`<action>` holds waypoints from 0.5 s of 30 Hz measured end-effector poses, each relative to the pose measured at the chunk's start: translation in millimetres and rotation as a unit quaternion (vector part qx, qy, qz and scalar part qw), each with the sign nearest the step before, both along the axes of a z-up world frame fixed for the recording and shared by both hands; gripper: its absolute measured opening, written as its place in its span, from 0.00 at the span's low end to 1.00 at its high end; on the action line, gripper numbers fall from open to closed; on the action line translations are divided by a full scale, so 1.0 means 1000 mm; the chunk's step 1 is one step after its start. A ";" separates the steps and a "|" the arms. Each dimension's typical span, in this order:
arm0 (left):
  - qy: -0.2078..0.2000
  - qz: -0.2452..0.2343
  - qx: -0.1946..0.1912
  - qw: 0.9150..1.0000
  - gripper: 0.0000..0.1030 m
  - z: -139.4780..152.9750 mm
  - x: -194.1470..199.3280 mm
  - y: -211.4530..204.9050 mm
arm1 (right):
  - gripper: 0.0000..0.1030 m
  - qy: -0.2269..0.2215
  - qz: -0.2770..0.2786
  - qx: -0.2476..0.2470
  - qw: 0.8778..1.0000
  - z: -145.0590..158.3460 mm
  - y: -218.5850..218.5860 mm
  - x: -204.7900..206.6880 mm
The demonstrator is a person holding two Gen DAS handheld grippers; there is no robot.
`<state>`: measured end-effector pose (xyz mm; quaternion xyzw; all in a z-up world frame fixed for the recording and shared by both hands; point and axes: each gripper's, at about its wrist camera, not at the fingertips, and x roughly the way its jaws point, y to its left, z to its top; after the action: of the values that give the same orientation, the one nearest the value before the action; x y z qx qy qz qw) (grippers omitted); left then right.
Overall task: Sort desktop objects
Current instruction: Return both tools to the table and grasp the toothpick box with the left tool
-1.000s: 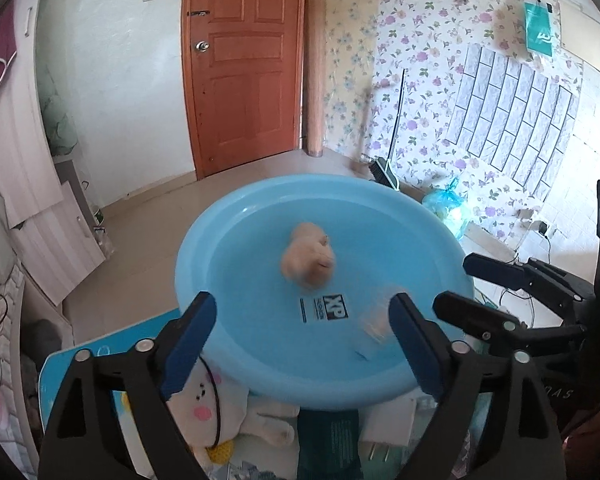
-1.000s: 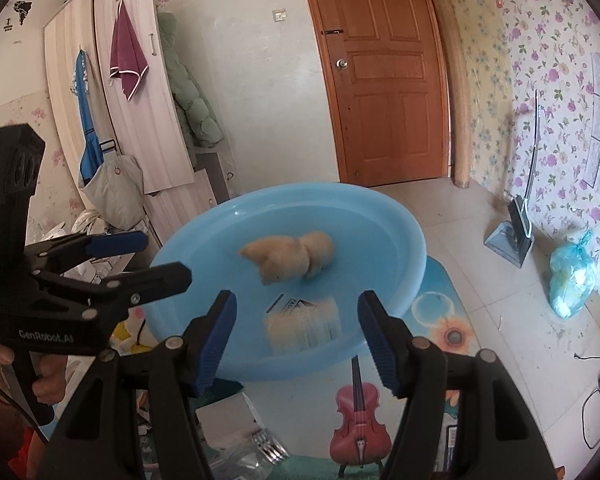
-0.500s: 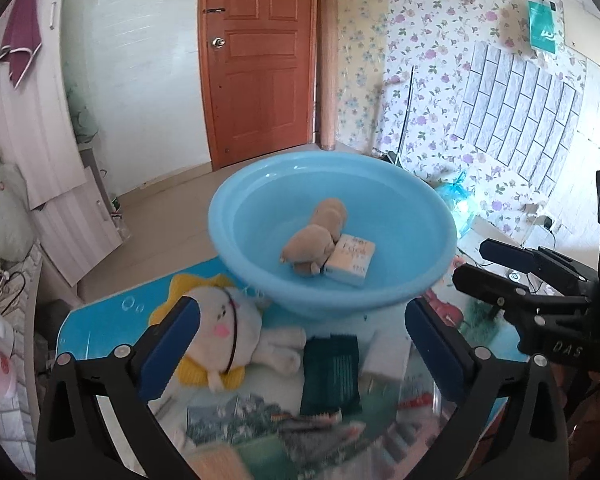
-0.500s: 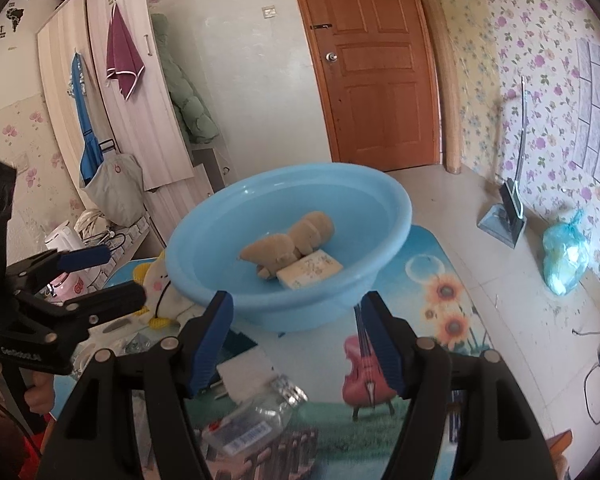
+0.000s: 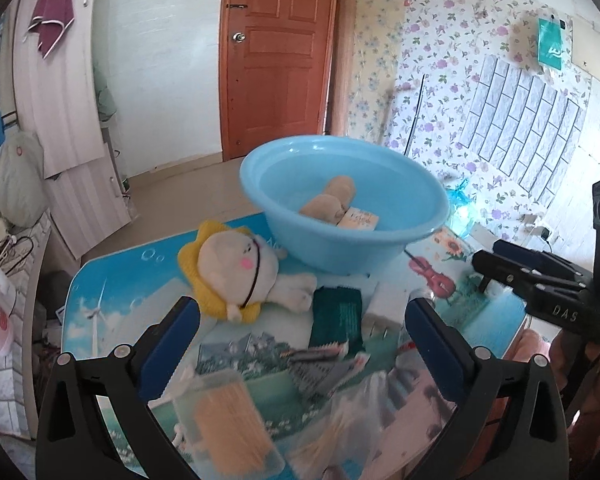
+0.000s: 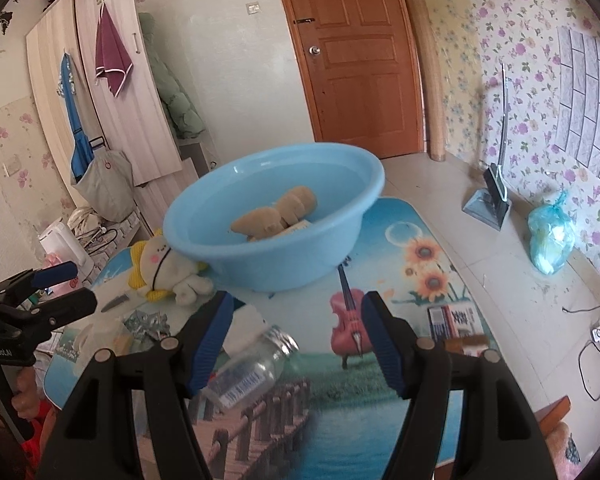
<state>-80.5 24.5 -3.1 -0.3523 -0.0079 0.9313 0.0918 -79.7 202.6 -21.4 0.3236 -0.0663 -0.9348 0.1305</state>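
Both claws hang empty over the table point(image 6: 404, 364): my left gripper point(image 5: 300, 332) has its jaws spread wide at the bottom of the left view, and my right gripper point(image 6: 296, 336) is equally wide at the bottom of the right view.

The basin point(image 5: 342, 204), at centre frame in both views, already contains a tan plush point(image 5: 332, 200) and a small box point(image 5: 358, 219) touching it. I judge the step in hand to be selecting the next item to sort, with nothing yet gripped.

Unsorted items: a yellow doll point(image 5: 236, 268) lies at left of centre, touching the basin wall; a green packet point(image 5: 338, 316) and a white plug point(image 5: 384, 306) lie just below the basin; a clear bottle point(image 6: 252, 366) lies on its side between the right jaws; a toothpick box point(image 5: 228, 424) sits blurred at lower centre of the left view.

The next move calls for lowering the right claw around the bottle, across its round body, and closing gently, since it may roll.
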 end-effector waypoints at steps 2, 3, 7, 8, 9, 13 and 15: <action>-0.005 0.003 0.002 1.000 1.00 -0.006 0.006 -0.005 | 0.65 -0.006 0.000 0.004 1.000 -0.004 0.000 0.005; -0.008 0.003 0.004 1.000 1.00 -0.008 0.008 -0.008 | 0.65 -0.009 0.000 0.007 1.000 -0.007 0.000 0.008; -0.021 0.008 0.006 1.000 1.00 -0.019 0.016 -0.016 | 0.65 -0.024 0.005 0.011 1.000 -0.015 0.000 0.015; -0.025 0.009 0.006 1.000 1.00 -0.022 0.018 -0.018 | 0.65 -0.027 0.006 0.013 1.000 -0.017 -0.001 0.016; -0.028 0.009 0.005 1.000 1.00 -0.025 0.020 -0.020 | 0.65 -0.029 0.007 0.014 0.999 -0.018 -0.002 0.018; -0.034 0.011 0.002 0.999 1.00 -0.032 0.026 -0.026 | 0.65 -0.036 0.011 0.023 0.999 -0.024 -0.007 0.021; -0.037 0.013 -0.002 0.999 1.00 -0.036 0.030 -0.029 | 0.65 -0.040 0.013 0.025 0.999 -0.025 -0.010 0.022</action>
<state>-50.9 -4.8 -39.2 -0.3862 -0.0140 0.9189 0.0786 -58.0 192.7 -46.6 0.3649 -0.0434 -0.9206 0.1320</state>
